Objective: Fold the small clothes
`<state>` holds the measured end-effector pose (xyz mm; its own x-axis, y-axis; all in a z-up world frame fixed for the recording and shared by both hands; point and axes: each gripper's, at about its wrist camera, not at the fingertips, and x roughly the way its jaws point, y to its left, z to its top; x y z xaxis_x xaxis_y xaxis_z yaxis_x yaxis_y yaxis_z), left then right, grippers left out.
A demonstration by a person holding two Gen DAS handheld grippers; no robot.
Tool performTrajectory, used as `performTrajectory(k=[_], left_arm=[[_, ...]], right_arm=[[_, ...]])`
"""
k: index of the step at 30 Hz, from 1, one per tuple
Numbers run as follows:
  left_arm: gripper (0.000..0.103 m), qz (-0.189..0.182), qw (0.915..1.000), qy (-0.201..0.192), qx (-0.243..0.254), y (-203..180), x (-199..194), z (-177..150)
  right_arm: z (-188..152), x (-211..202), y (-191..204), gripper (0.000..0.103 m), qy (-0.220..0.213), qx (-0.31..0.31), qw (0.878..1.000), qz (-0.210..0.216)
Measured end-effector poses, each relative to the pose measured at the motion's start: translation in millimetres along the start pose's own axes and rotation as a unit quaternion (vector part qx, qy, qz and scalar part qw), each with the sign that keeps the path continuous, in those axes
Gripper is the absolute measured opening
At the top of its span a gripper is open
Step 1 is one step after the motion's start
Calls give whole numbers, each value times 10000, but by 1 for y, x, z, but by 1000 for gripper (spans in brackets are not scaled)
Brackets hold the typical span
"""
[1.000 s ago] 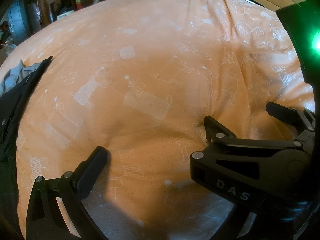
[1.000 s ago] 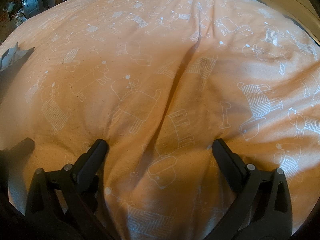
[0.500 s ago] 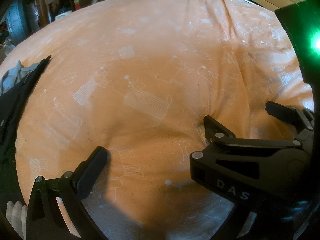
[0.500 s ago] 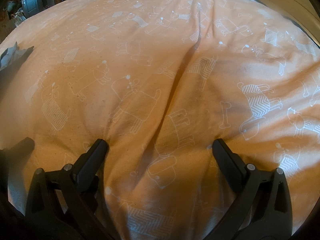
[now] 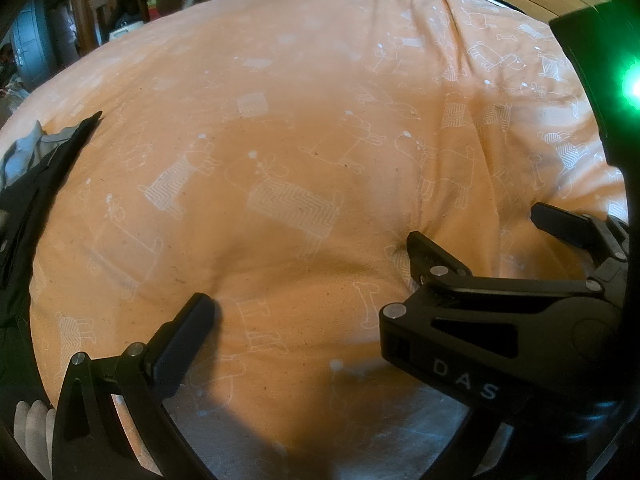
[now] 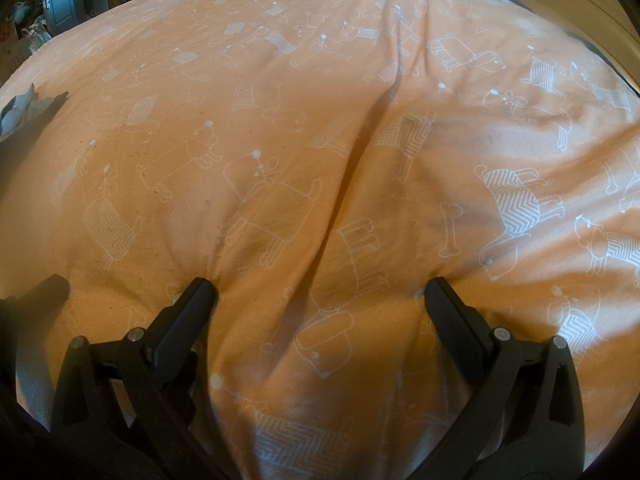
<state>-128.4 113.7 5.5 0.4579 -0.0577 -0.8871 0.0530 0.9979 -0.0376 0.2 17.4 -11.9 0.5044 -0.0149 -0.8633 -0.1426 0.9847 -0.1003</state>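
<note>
Both tools pressed down into an orange bedcover (image 6: pixel 320 128) printed with white dogs and bones, spread over a bed. Right hand-held gripper (image 6: pixel 320 292) spread wide, fingertips (image 6: pixel 200 292) dimpling the cover, nothing between them. Left hand-held gripper (image 5: pixel 308 276) likewise splayed apart and empty, one finger (image 5: pixel 192 320) resting on the cover; opposite finger hidden behind the right tool, which crosses the left wrist view at the right edge.

Clothes well apart from both tools: a dark garment (image 5: pixel 36 184) with a grey piece (image 5: pixel 24 148) on top, lying at the far left edge of the bed. Same grey piece (image 6: pixel 24 108) visible at the left margin of the right wrist view. Possibly a small heap rather than a folded stack, though too close to the warped rim of the lens to tell. A pale glove or white cloth (image 5: pixel 32 428) at the lower left corner, not identifiable.

Judged from this: no garment laid out on the open cover between the tools, no crease made, nothing picked up. Either the start of a piece or the gap between two. Left to do: reach left, take a garment, spread it flat on the cover, fold.
</note>
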Motion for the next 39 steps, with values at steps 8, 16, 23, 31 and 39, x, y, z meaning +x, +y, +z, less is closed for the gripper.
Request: performTrajectory(k=[8,16,23,31,39], left_arm=[[103,24,10000,-75,19,0,0,-1],[103,-26,10000,-66,-10,1,0,-1],[103,-24,10000,-65,-8,1,0,-1],[103,-34,10000,-60,-14,1,0,-1],[103,-37,10000,-60,-16,1,0,-1]], right_arm=[[0,0,-1,103,-30,19,10000,38],[-1,0,0,103,-35,18,10000,32],[-1,0,0,103,-36,18,10000,31],[0,0,-1,103,-36,19,10000,32],[-1,0,0,103,-38,19,10000,30]])
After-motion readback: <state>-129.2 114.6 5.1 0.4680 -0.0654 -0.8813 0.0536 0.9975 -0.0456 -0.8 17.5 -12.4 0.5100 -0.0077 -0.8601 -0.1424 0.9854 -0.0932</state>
